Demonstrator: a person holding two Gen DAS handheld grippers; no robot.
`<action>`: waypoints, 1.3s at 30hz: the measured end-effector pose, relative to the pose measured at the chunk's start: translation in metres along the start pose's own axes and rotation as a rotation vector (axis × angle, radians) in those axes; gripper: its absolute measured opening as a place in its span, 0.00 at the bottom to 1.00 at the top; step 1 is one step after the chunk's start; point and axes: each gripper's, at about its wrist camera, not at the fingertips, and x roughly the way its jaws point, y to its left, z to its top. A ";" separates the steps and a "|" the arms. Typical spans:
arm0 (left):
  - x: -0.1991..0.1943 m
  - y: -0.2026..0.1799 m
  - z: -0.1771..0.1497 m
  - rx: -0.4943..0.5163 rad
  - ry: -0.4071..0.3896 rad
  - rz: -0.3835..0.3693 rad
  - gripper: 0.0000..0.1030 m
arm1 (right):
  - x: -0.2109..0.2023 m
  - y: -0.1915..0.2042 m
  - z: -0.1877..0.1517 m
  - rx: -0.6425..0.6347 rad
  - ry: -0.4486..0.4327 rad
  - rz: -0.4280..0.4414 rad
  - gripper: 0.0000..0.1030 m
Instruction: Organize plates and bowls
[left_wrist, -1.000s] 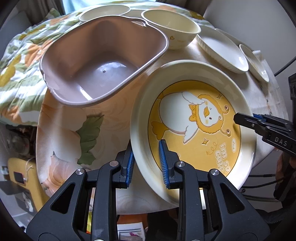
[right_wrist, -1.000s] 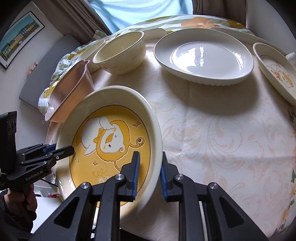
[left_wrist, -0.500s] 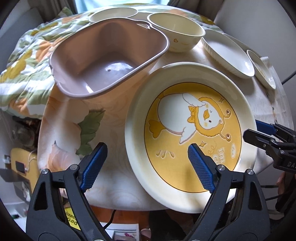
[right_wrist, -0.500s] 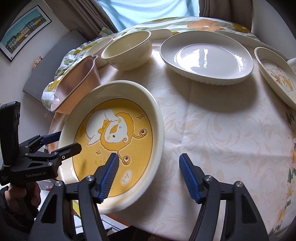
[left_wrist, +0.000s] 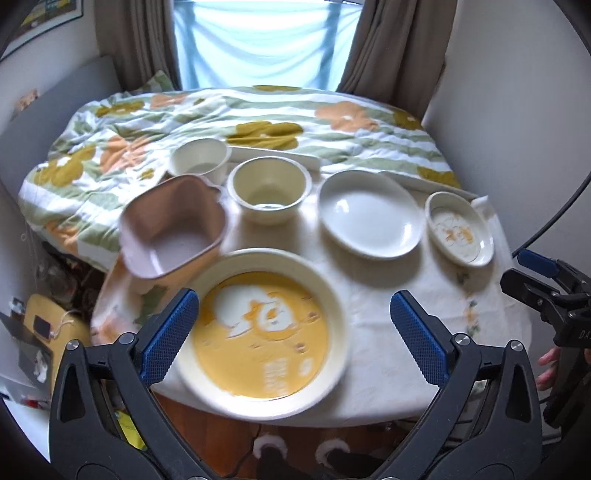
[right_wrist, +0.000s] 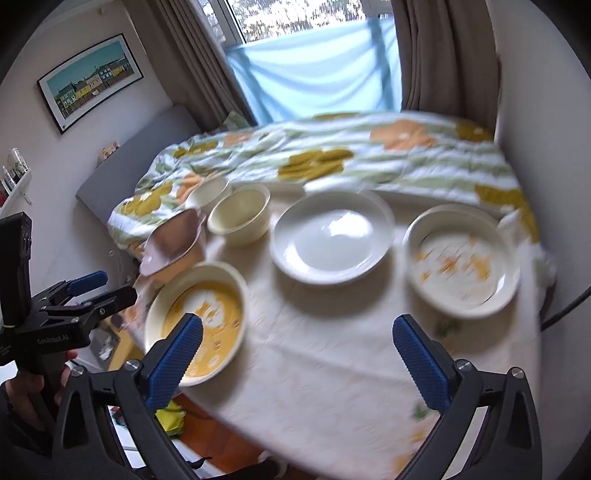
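Observation:
A large yellow duck plate (left_wrist: 264, 334) lies at the table's near left edge; it also shows in the right wrist view (right_wrist: 201, 319). Behind it stand a pink tub (left_wrist: 171, 230), a cream bowl (left_wrist: 269, 194), a smaller cream bowl (left_wrist: 199, 160), a white plate (left_wrist: 369, 214) and a small patterned dish (left_wrist: 458, 229). My left gripper (left_wrist: 295, 332) is open and empty, held back above the duck plate. My right gripper (right_wrist: 299, 354) is open and empty over the tablecloth, with the white plate (right_wrist: 332, 236) and patterned dish (right_wrist: 461, 262) beyond it.
The round table (left_wrist: 388, 369) wears a pale cloth. A flowered quilt (left_wrist: 258, 118) on a bed lies right behind it, under a window. A wall stands on the right. Clutter sits on the floor at the left (left_wrist: 40, 325).
Both grippers let go of the duck plate's rim, opened wide and pulled back and up from the table. The plate now rests on the table.

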 end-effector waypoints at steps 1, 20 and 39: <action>0.001 -0.010 0.005 -0.013 -0.008 -0.009 1.00 | 0.000 -0.004 0.006 -0.020 0.021 -0.004 0.99; 0.143 -0.030 0.065 -0.197 0.182 -0.073 1.00 | 0.126 -0.091 0.100 -0.091 0.229 0.018 0.99; 0.236 -0.016 0.059 -0.239 0.374 -0.085 0.44 | 0.237 -0.103 0.100 -0.276 0.463 0.161 0.33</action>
